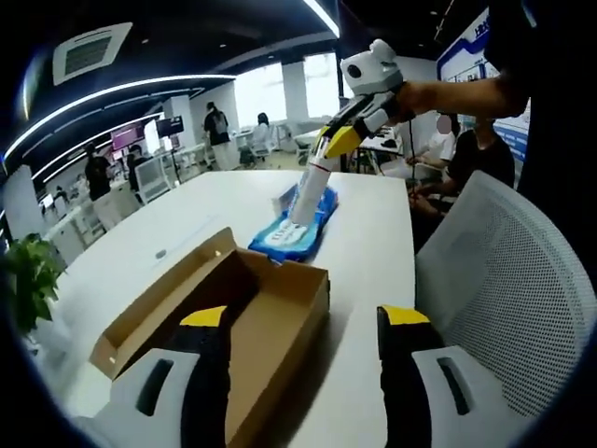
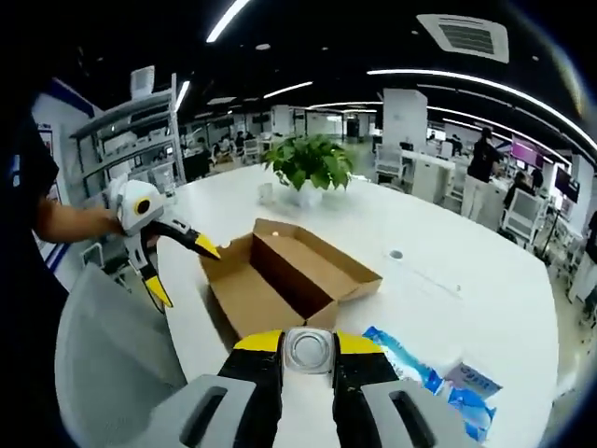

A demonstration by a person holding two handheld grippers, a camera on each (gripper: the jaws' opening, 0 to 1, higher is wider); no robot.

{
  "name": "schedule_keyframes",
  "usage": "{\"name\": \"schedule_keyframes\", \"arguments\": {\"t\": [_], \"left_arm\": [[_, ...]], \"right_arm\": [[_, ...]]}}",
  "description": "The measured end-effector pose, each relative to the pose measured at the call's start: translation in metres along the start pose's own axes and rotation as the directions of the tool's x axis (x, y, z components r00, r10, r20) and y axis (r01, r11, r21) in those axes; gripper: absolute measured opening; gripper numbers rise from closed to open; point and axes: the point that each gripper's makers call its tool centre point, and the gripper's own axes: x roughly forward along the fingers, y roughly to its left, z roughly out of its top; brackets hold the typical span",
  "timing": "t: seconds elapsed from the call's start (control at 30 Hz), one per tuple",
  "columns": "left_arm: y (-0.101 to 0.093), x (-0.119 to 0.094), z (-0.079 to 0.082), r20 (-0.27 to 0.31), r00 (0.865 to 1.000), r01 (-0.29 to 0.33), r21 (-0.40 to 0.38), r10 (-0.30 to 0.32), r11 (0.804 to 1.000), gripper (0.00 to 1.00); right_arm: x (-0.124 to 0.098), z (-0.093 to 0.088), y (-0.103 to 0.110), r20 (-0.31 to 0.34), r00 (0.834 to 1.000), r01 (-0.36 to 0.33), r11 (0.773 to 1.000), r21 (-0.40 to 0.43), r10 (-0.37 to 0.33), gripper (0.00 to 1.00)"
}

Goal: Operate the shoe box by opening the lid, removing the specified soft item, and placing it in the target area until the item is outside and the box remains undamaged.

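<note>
Left gripper view: your left gripper (image 1: 303, 350) hangs with jaws spread over one open shoe box (image 1: 244, 322); your right gripper (image 1: 325, 157) clamps one white tube (image 1: 309, 191) above the blue pack (image 1: 297, 227).

Right gripper view: jaws pinch the tube (image 2: 309, 350); one potted plant (image 2: 310, 168) stands behind the box (image 2: 284, 275).

Shoe box (image 1: 219, 322) lid open, interior unblocked from above; bare table (image 1: 373, 224) betw. box & blue pack (image 1: 297, 229); mesh chair (image 1: 508, 299) crowds right edge; plant (image 2: 311, 161) beyond far end.
</note>
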Motion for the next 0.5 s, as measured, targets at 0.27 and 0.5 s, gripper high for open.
{"name": "schedule_keyframes", "arguments": {"t": [0.27,0.5], "left_arm": [[0.006,-0.011,-0.008,0.004,0.999,-0.047,-0.05,0.047,0.998,0.65],[0.011,-0.019,-0.015,0.001,0.997,-0.083,-0.081,0.083,0.993,0.65]], "right_arm": [[0.002,-0.002,-0.014,-0.066,0.998,-0.029,0.988,-0.152,0.019,0.15],[0.005,-0.006,-0.026,-0.127,0.991,-0.066,0.959,-0.277,0.031,0.15]]}}
